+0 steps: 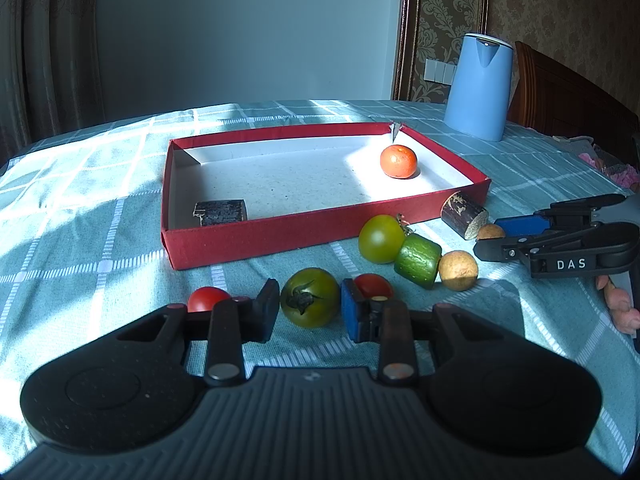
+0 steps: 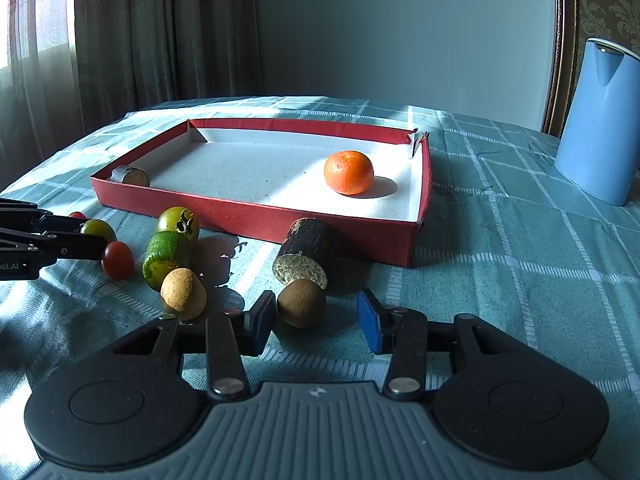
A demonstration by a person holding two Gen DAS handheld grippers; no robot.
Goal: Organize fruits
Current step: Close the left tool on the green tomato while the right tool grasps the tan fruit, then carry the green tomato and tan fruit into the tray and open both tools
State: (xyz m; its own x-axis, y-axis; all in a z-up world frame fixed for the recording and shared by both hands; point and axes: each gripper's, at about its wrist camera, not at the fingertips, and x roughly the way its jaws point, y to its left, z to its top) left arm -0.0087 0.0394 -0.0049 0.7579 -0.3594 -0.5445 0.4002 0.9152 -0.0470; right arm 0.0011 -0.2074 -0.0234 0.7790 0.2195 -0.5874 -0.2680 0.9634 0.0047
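My left gripper (image 1: 311,310) is shut on a dark green tomato (image 1: 310,302), which both pads touch; the right wrist view shows the same left gripper (image 2: 96,236). My right gripper (image 2: 316,322) is open around a brown ball (image 2: 302,304), with a gap at the blue pad. The red tray (image 1: 280,236) holds a tangerine (image 1: 398,161) and a dark log piece (image 1: 220,212). In front of the tray lie a second green tomato (image 1: 380,238), a cucumber chunk (image 1: 418,260), another brown ball (image 1: 458,270), a log piece (image 1: 464,214) and two red cherry tomatoes (image 1: 206,298) (image 1: 374,284).
A blue kettle (image 1: 478,84) stands behind the tray at the right on the checked teal tablecloth (image 1: 100,200). A wooden chair back (image 1: 568,92) stands behind the kettle. Curtains hang at the far left. Fingers of a hand (image 1: 618,304) show at the right edge.
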